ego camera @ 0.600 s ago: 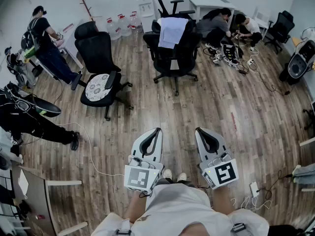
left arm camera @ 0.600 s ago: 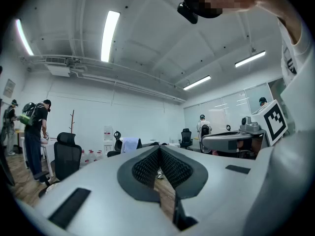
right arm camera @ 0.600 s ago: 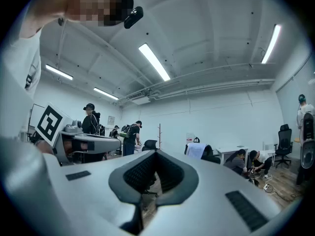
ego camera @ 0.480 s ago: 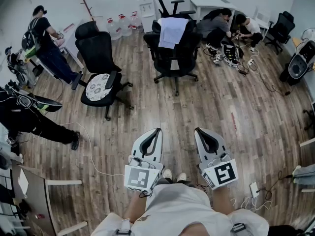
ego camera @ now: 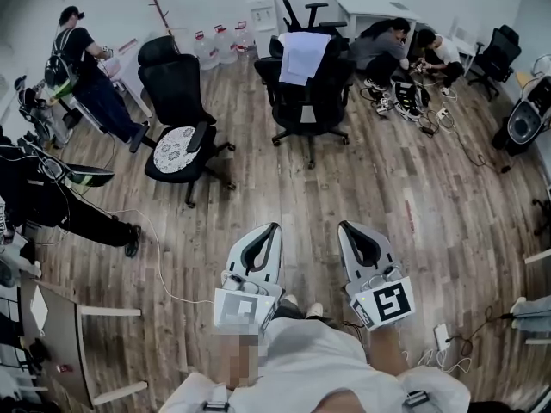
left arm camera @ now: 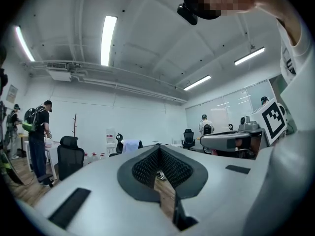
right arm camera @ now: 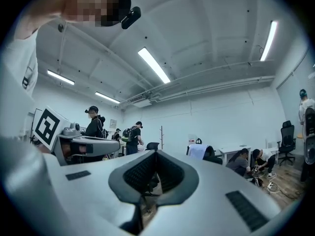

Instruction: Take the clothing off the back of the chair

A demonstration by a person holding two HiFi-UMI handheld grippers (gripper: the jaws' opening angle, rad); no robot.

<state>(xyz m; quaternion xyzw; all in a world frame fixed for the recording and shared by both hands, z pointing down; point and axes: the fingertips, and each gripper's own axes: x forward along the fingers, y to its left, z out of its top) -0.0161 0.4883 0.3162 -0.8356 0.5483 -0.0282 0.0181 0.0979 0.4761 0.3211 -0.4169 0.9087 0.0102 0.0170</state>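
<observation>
A pale lilac garment (ego camera: 302, 56) hangs over the back of a black office chair (ego camera: 310, 101) at the far middle of the room; it shows small as the garment (left arm camera: 131, 145) in the left gripper view and the garment (right arm camera: 198, 151) in the right gripper view. My left gripper (ego camera: 269, 231) and right gripper (ego camera: 351, 229) are held level side by side close to my body, far short of that chair. Both are shut with nothing between the jaws.
A second black chair (ego camera: 179, 114) with a patterned seat cushion stands left of the first. A person with a backpack (ego camera: 86, 71) stands far left; two people (ego camera: 405, 46) crouch among cables at the back right. Water jugs (ego camera: 215, 43) line the wall. A cable (ego camera: 151, 248) crosses the wooden floor.
The whole scene has slid slightly, as my head view shifted; the person at the left edge moved a little. Both grippers stay shut in the same place.
</observation>
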